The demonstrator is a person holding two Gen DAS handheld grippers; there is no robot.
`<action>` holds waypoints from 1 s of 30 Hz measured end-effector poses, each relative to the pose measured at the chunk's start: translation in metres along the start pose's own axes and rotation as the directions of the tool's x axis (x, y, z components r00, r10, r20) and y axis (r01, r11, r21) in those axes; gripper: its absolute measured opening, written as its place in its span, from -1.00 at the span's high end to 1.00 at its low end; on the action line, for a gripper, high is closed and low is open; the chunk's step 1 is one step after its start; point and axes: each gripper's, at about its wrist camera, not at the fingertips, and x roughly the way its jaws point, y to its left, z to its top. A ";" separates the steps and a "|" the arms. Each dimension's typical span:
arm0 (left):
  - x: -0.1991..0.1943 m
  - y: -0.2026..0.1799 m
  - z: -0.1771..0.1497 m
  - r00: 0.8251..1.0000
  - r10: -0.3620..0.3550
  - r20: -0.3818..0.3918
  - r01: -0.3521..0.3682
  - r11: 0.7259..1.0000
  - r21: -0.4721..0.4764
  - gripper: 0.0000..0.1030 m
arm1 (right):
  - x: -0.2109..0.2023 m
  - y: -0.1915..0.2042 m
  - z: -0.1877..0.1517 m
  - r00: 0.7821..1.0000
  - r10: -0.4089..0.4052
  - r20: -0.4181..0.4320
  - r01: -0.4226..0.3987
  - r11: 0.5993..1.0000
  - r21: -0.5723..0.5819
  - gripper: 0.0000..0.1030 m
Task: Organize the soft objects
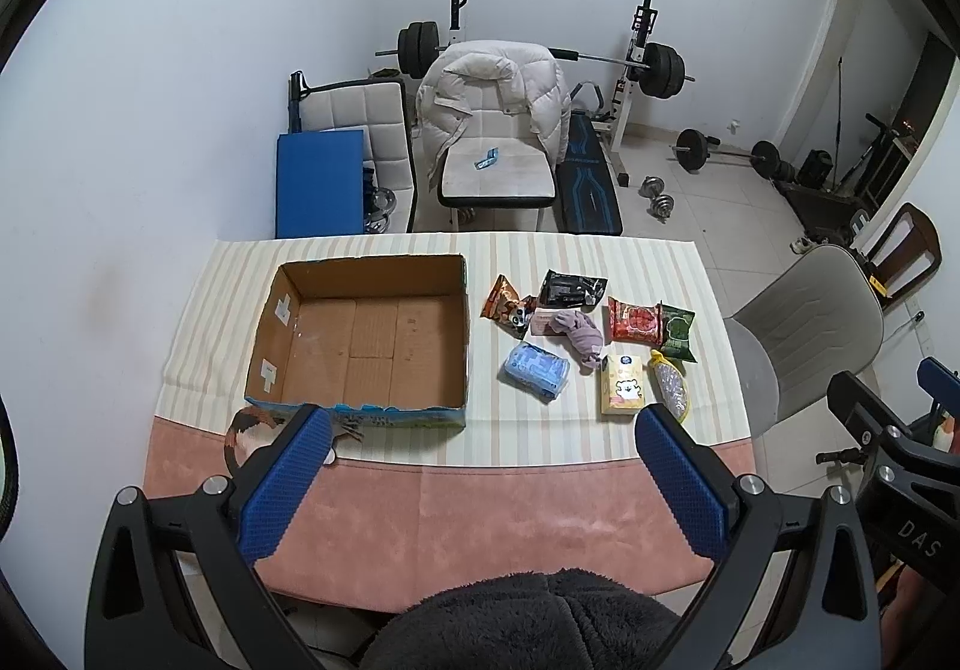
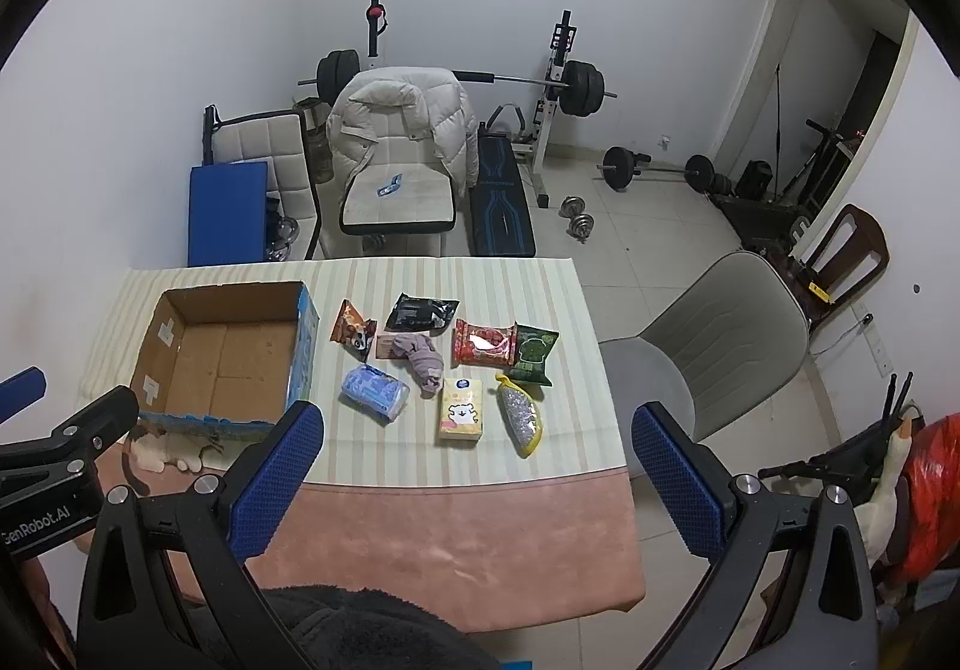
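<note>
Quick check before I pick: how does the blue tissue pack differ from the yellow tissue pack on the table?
The blue tissue pack is a rounded, squashy bundle lying at an angle; the yellow tissue pack is a flat-faced, boxy block lying nearly square to the table edge. The blue one sits closer to the cardboard box; the yellow one lies further right, beside a yellow mesh bag. The yellow one shows a white bear print; the blue one has a pale pattern. Both lie loose on the striped cloth, outside the box.
</note>
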 end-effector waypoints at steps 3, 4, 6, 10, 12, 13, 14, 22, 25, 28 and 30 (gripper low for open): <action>0.003 0.000 0.002 1.000 -0.004 -0.005 0.004 1.000 0.004 -1.00 | 0.001 0.001 0.001 1.000 0.003 -0.003 -0.003 1.000 0.001 -1.00; 0.004 0.001 0.003 1.000 -0.006 -0.007 0.006 1.000 0.003 -1.00 | 0.000 0.002 0.002 1.000 0.005 -0.004 -0.005 1.000 0.002 -1.00; 0.007 0.001 0.003 1.000 -0.009 -0.008 0.009 1.000 0.003 -1.00 | -0.001 0.003 0.004 1.000 0.006 -0.004 -0.006 1.000 0.003 -1.00; 0.009 0.002 0.003 1.000 -0.012 -0.011 0.012 1.000 0.001 -1.00 | 0.001 0.003 0.006 1.000 0.008 -0.010 -0.008 1.000 0.013 -1.00; 0.014 0.002 0.005 1.000 -0.019 -0.016 0.019 1.000 0.001 -1.00 | 0.005 0.001 0.007 1.000 0.011 -0.016 -0.011 1.000 0.023 -1.00; 0.020 0.001 0.007 1.000 -0.021 -0.018 0.021 1.000 0.001 -1.00 | 0.009 -0.001 0.007 1.000 0.013 -0.021 -0.013 0.999 0.030 -1.00; 0.027 0.000 0.011 0.999 -0.022 -0.024 0.022 1.000 0.001 -1.00 | 0.016 -0.004 0.008 1.000 0.013 -0.028 -0.012 0.999 0.041 -1.00; 0.158 -0.016 0.045 0.966 -0.084 -0.243 0.076 0.996 -0.041 -1.00 | 0.128 -0.046 0.020 0.986 -0.002 -0.168 0.018 0.995 0.099 -1.00; 0.224 -0.020 0.045 0.916 -0.142 -0.375 0.105 0.988 -0.118 -1.00 | 0.193 -0.068 0.015 0.966 0.007 -0.260 0.027 0.992 0.126 -1.00; 0.297 -0.025 0.040 0.849 -0.196 -0.491 0.100 0.972 -0.215 -0.97 | 0.268 -0.091 -0.001 0.934 0.031 -0.357 0.029 0.986 0.161 -1.00; 0.340 -0.031 0.034 0.800 -0.233 -0.552 0.085 0.956 -0.281 -0.85 | 0.320 -0.104 -0.013 0.905 0.049 -0.422 0.034 0.982 0.187 -1.00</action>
